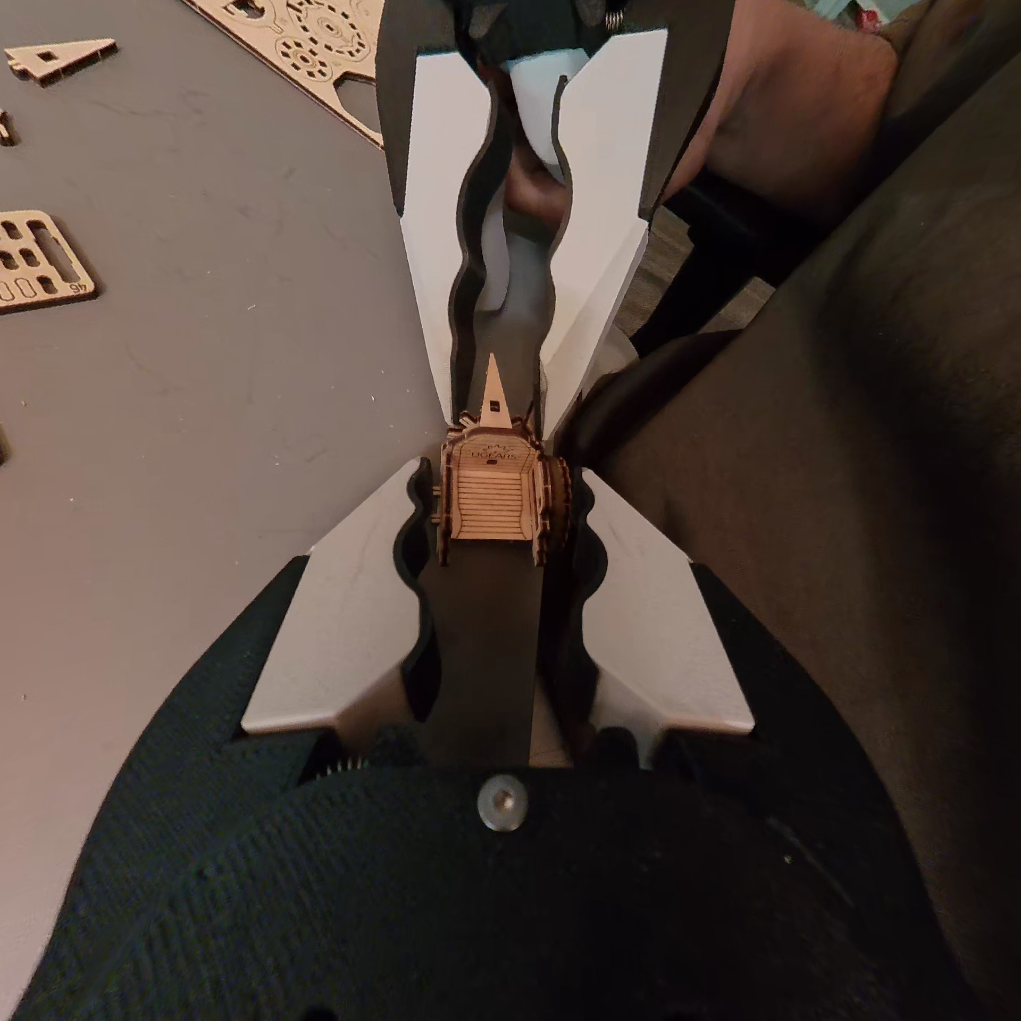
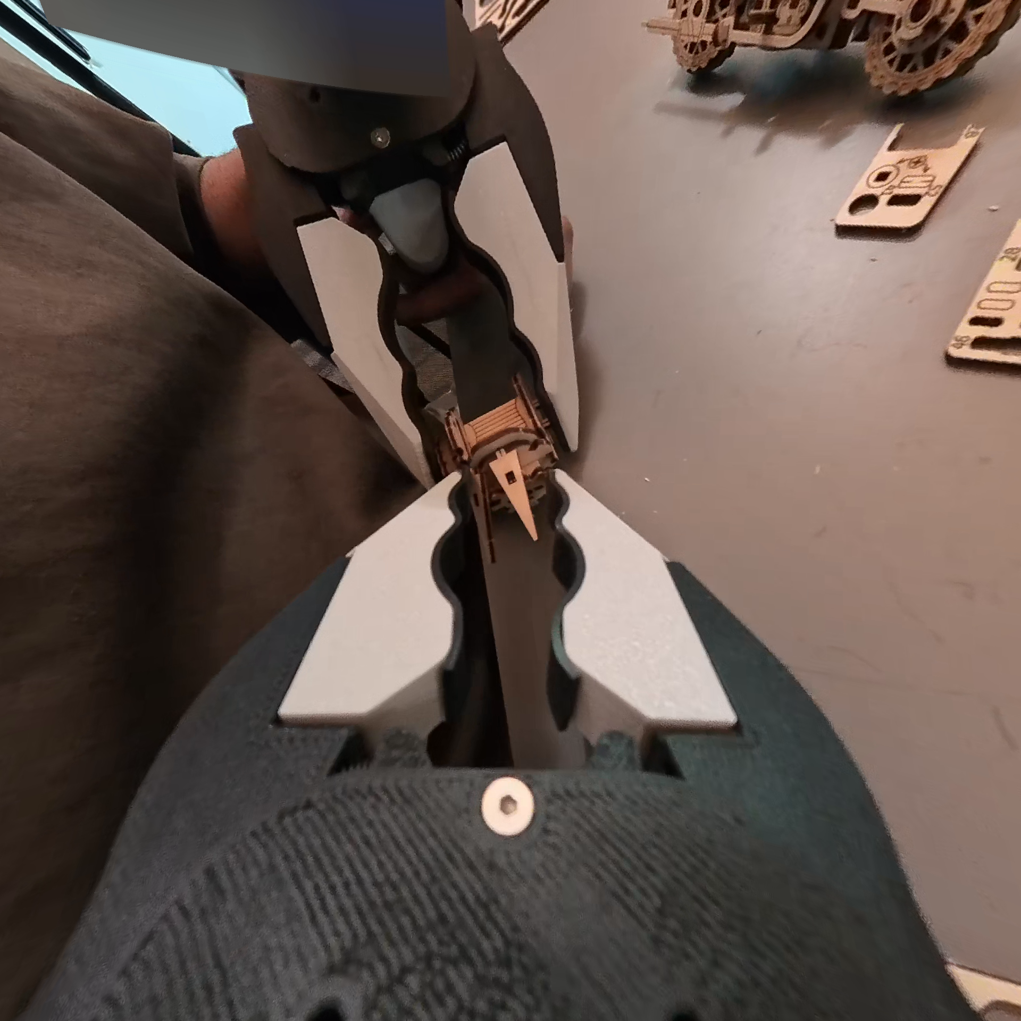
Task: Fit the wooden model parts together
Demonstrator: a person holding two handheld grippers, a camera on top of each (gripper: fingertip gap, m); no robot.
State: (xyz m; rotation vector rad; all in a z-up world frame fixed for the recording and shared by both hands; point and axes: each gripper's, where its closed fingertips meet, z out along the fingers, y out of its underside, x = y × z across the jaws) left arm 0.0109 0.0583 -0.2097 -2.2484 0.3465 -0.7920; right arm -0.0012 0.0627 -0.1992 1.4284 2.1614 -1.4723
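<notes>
A small wooden assembly (image 1: 489, 497) with a slatted seat and a gear wheel on its side is clamped between the black wavy pads of my left gripper (image 1: 500, 497). It also shows in the right wrist view (image 2: 500, 422). A thin wooden triangle (image 1: 494, 400) with a small hole sticks out of its far end. My right gripper (image 2: 508, 489) comes from the opposite side, its tips closed against that end, with the triangle (image 2: 516, 500) lying between its fingers. Both grippers meet tip to tip above the table edge (image 1: 491, 635).
On the grey table (image 1: 221, 387) lie a loose triangular part (image 1: 61, 58), a punched wooden sheet (image 1: 326, 44) and a slotted panel (image 1: 38, 265). A built wooden vehicle (image 2: 829, 44) and two part panels (image 2: 906, 182) (image 2: 989, 309) lie to the right. The person's dark clothing (image 1: 829, 497) is close by. From either gripper's tips it is about 15 cm to the built wooden vehicle (image 2: 829, 44).
</notes>
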